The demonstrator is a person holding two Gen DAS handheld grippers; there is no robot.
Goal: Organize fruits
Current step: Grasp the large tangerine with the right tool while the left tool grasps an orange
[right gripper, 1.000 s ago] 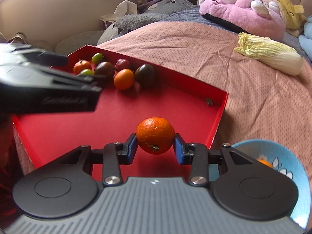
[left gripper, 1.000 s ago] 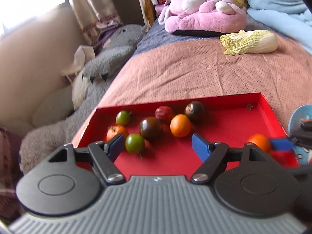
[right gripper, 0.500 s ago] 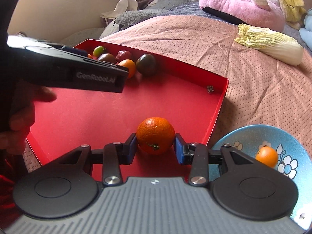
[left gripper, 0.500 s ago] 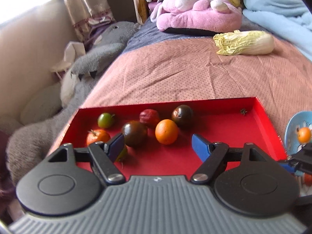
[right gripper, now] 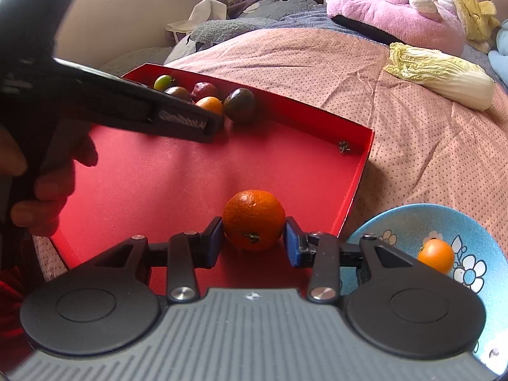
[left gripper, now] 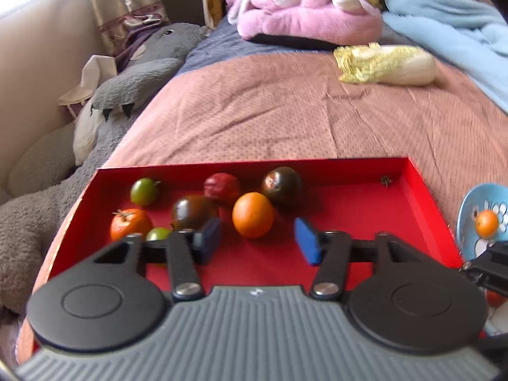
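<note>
Two grippers: my right gripper point(right gripper: 254, 241) grasps a mandarin point(right gripper: 253, 219) over the red tray's point(right gripper: 158, 184) near edge; my left gripper's point(left gripper: 256, 240) jaws are closing, unclenched, on an orange point(left gripper: 253, 214).

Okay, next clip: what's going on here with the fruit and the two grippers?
A person is sorting fruit from a red tray on a bed. The right gripper is shut on an orange above the tray's near corner, beside a blue bowl already holding a small orange. The left gripper is closing its jaws toward another orange among the tomatoes, with nothing gripped yet.

Green tomato point(left gripper: 157, 233) half hidden behind left hand-held gripper point(left gripper: 257, 242)
</note>
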